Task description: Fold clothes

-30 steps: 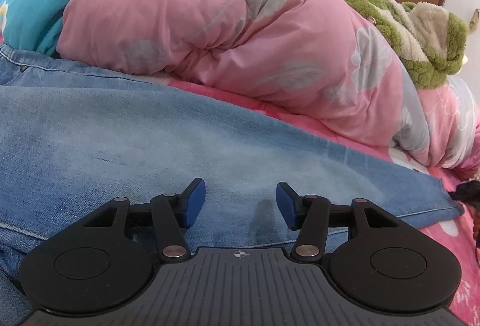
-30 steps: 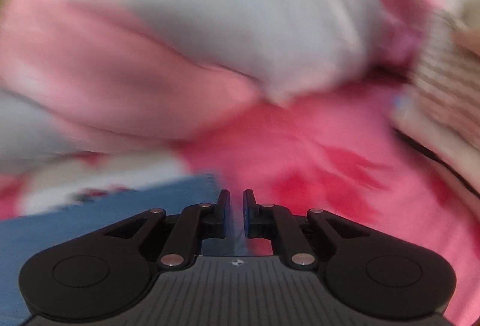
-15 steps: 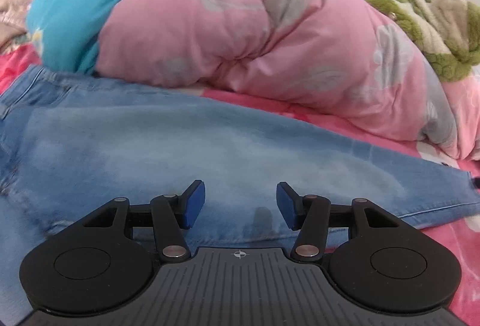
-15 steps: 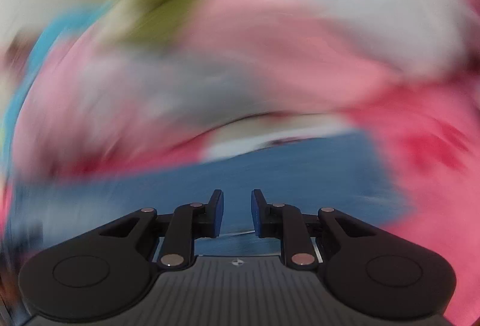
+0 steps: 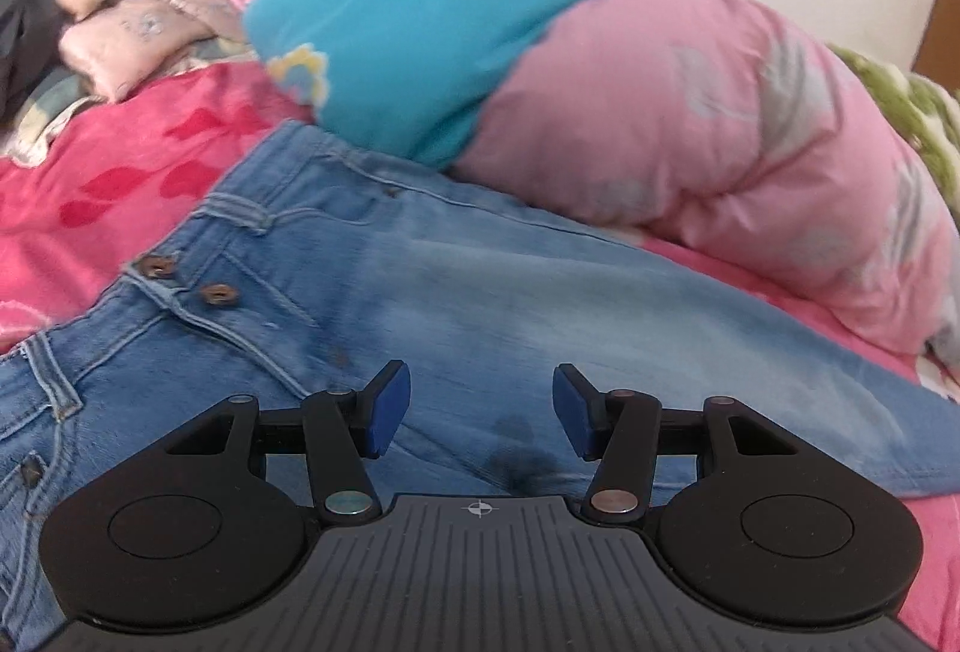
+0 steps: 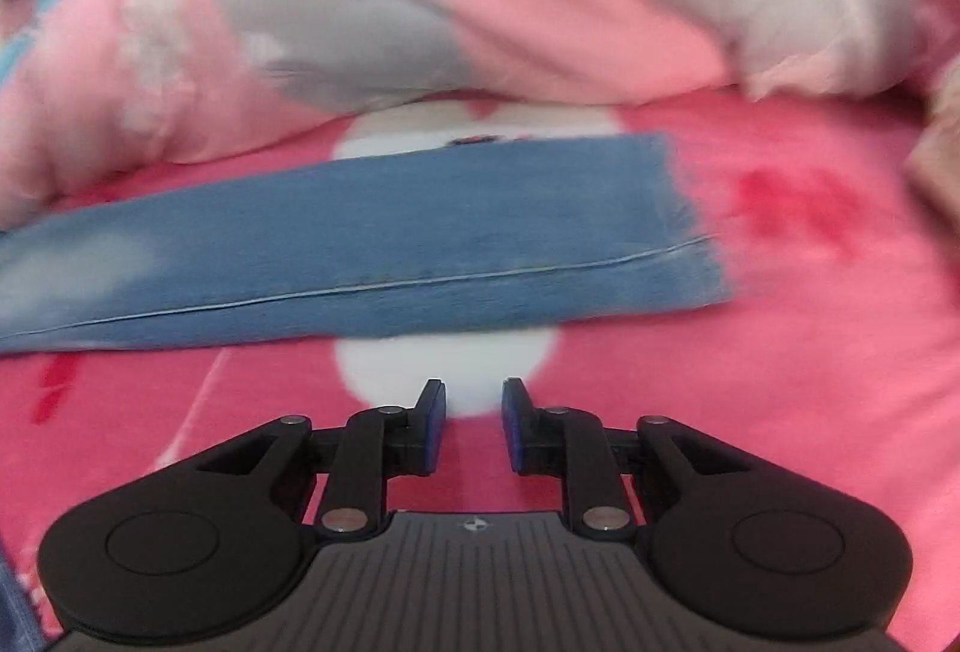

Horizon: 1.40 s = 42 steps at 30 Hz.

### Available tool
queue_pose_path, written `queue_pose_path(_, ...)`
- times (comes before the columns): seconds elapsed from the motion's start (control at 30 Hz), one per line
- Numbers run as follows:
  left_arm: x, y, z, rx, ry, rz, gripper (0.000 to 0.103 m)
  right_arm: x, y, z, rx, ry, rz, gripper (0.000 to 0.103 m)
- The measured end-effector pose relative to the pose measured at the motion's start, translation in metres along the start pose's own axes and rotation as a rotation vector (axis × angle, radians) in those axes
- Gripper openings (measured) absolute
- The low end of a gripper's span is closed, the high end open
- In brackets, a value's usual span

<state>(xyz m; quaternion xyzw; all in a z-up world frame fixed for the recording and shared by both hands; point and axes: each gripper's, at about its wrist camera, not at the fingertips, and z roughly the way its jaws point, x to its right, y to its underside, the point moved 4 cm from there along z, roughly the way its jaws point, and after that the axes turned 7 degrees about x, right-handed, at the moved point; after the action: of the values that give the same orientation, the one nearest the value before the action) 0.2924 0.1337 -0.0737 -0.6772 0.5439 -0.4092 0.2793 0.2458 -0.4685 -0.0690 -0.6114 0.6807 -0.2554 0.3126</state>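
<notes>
A pair of light blue jeans (image 5: 480,280) lies flat on the bed, with the buttoned waistband (image 5: 180,286) at the left. My left gripper (image 5: 480,382) hovers over the upper leg near the crotch; it is open, with only denim showing below the gap. In the right wrist view one jeans leg (image 6: 390,232) stretches across, and its hem (image 6: 690,220) ends at the right. My right gripper (image 6: 474,400) is on the near side of that leg, over the blanket. It stands open by a narrow gap, with nothing between its blue pads.
A pink fleece blanket (image 6: 780,352) covers the bed. Behind the jeans a bulky pink and grey quilt (image 5: 690,124) is piled with a turquoise cushion (image 5: 432,28) on top. A green plush throw (image 5: 912,112) lies far right, pale pink bedding (image 5: 132,28) back left.
The left gripper has swung left along the jeans, bringing the waistband and buttons into view. The right gripper's jaws have widened, and it has drawn back from the leg to over the blanket.
</notes>
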Motion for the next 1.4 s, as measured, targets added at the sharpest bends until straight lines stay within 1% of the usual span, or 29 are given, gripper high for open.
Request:
queue_pose_path(0.03,-0.003,0.000,0.002,0.010,-0.001,-0.006,0.053,-0.014,-0.008,-0.006,0.019,-0.012,-0.018,0.023)
queue_pose_path(0.1,-0.010,0.000,0.006,0.020,-0.001,-0.015,0.053,-0.069,-0.025,-0.011,0.070,-0.124,-0.090,0.023)
queue_pose_path(0.2,-0.016,0.005,0.011,0.021,0.025,-0.037,0.052,-0.177,-0.037,0.002,0.117,-0.293,-0.259,0.022)
queue_pose_path(0.27,-0.018,0.007,0.012,0.027,0.041,-0.046,0.052,-0.244,-0.035,0.022,0.122,-0.376,-0.354,0.022)
queue_pose_path(0.33,-0.019,0.007,0.011,0.032,0.051,-0.049,0.052,-0.301,-0.026,0.043,0.114,-0.430,-0.432,0.022)
queue_pose_path(0.4,-0.020,0.006,0.009,0.035,0.062,-0.057,0.052,-0.332,-0.013,0.065,0.072,-0.438,-0.469,0.022)
queue_pose_path(0.47,-0.023,0.004,0.007,0.041,0.073,-0.078,0.052,-0.334,0.008,0.082,-0.001,-0.403,-0.488,0.023)
queue_pose_path(0.53,-0.027,0.001,0.006,0.056,0.064,-0.104,0.052,-0.314,0.023,0.070,0.013,-0.405,-0.443,0.024)
queue_pose_path(0.57,-0.030,0.000,0.005,0.062,0.051,-0.116,0.052,-0.305,0.026,0.061,-0.012,-0.395,-0.428,0.024)
queue_pose_path(0.6,-0.033,-0.002,0.005,0.067,0.038,-0.128,0.052,-0.297,0.027,0.052,-0.047,-0.373,-0.417,0.024)
queue_pose_path(0.67,-0.039,-0.005,0.005,0.075,0.020,-0.155,0.052,-0.295,0.022,0.043,-0.126,-0.313,-0.400,0.024)
queue_pose_path(0.7,-0.042,-0.007,0.006,0.079,0.011,-0.169,0.052,-0.299,0.016,0.039,-0.137,-0.287,-0.390,0.025)
queue_pose_path(0.73,-0.045,-0.008,0.006,0.081,0.003,-0.181,0.052,-0.307,0.009,0.035,-0.136,-0.278,-0.385,0.025)
queue_pose_path(0.8,-0.049,-0.007,0.007,0.081,0.001,-0.196,0.052,-0.333,-0.005,0.032,-0.080,-0.329,-0.390,0.024)
queue_pose_path(0.87,-0.050,-0.008,0.007,0.090,0.001,-0.190,0.052,-0.369,-0.016,0.042,-0.023,-0.370,-0.396,0.024)
queue_pose_path(0.9,-0.050,-0.008,0.007,0.094,0.000,-0.186,0.052,-0.390,-0.016,0.052,-0.013,-0.400,-0.382,0.024)
queue_pose_path(0.97,-0.052,-0.008,0.008,0.093,0.001,-0.189,0.052,-0.424,-0.010,0.080,-0.041,-0.436,-0.349,0.024)
queue_pose_path(1.03,-0.054,-0.009,0.008,0.088,0.004,-0.196,0.052,-0.446,0.009,0.103,-0.099,-0.436,-0.351,0.025)
queue_pose_path(1.1,-0.053,-0.010,0.007,0.095,-0.002,-0.191,0.052,-0.451,0.026,0.091,-0.068,-0.415,-0.428,0.026)
queue_pose_path(1.13,-0.052,-0.010,0.007,0.093,-0.007,-0.186,0.052,-0.452,0.031,0.080,-0.085,-0.431,-0.472,0.026)
queue_pose_path(1.23,-0.043,-0.009,0.006,0.097,-0.034,-0.129,0.053,-0.445,0.030,0.060,-0.191,-0.486,-0.460,0.025)
queue_pose_path(1.27,-0.039,-0.008,0.007,0.095,-0.041,-0.102,0.053,-0.444,0.024,0.059,-0.194,-0.483,-0.457,0.025)
queue_pose_path(1.33,-0.032,-0.005,0.008,0.082,-0.052,-0.053,0.053,-0.448,0.005,0.066,-0.166,-0.467,-0.437,0.025)
queue_pose_path(1.4,-0.029,-0.002,0.010,0.073,-0.069,-0.020,0.053,-0.464,-0.019,0.082,-0.101,-0.448,-0.404,0.025)
